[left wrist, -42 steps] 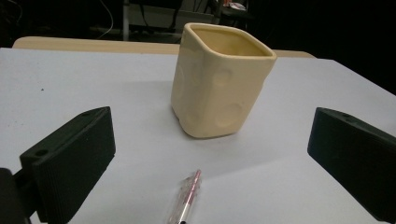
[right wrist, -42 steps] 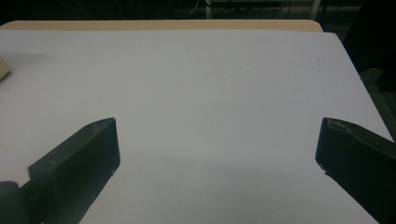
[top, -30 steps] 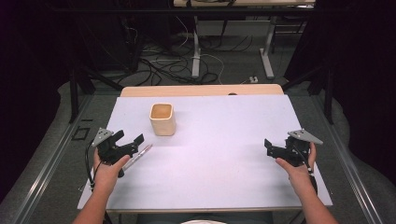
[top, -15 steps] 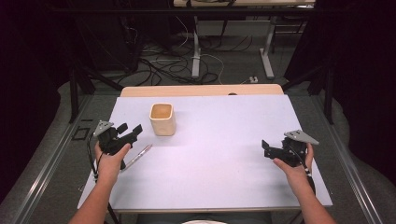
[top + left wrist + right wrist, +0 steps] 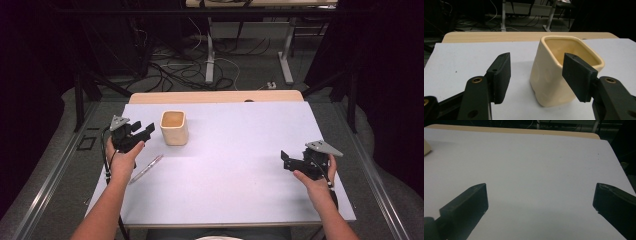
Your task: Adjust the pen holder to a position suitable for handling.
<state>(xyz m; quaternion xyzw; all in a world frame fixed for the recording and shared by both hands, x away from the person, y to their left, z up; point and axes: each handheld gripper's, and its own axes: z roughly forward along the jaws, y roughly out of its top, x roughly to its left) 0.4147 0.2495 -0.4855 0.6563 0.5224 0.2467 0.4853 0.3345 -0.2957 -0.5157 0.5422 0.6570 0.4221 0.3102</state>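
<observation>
Cream ceramic cup sits far-left on the white table, left gripper spread wide just beside it, holding nothing. Right gripper is also wide apart, idle near-right. One jaw looks lined up over the rim, so closing could tip it. Pen lies near the left hand.
</observation>
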